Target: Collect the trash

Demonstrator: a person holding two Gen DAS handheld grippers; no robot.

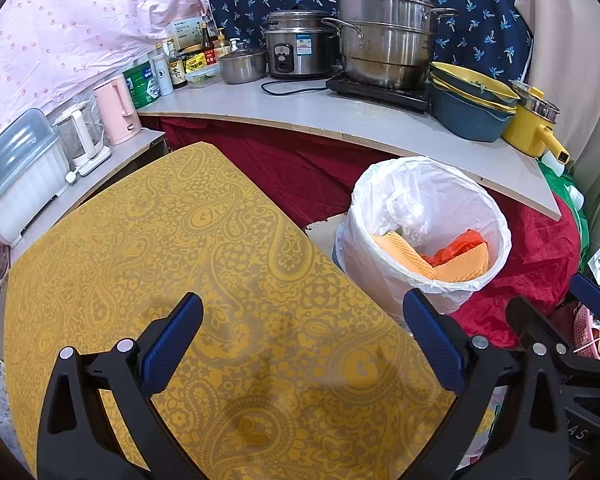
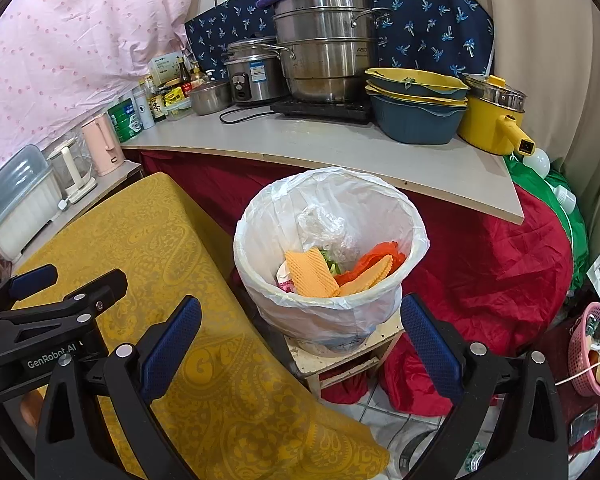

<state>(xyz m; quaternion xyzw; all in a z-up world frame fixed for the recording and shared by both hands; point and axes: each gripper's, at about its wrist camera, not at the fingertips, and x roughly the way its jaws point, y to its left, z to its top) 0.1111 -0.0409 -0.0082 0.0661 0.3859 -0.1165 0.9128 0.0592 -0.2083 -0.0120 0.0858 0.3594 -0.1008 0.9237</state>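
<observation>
A white bin lined with a white plastic bag [image 1: 384, 280] [image 2: 328, 312] stands on a small wooden stool to the right of the table. Inside lie orange wavy sheets [image 2: 312, 276] [image 1: 460, 266], red-orange plastic [image 2: 380, 258] and a crumpled clear bag [image 2: 324, 226]. My left gripper [image 1: 304, 344] is open and empty above the yellow patterned tablecloth [image 1: 172, 248]. My right gripper [image 2: 300, 344] is open and empty, just in front of the bin. The left gripper also shows at the left of the right wrist view [image 2: 60, 284].
A grey counter [image 2: 340, 148] behind holds steel pots [image 2: 324, 48], a rice cooker [image 2: 252, 76], stacked blue and yellow bowls [image 2: 416, 108], a yellow pot [image 2: 492, 116], bottles and kettles. Red cloth [image 2: 480, 280] hangs under it. A pink basket [image 2: 592, 348] sits at right.
</observation>
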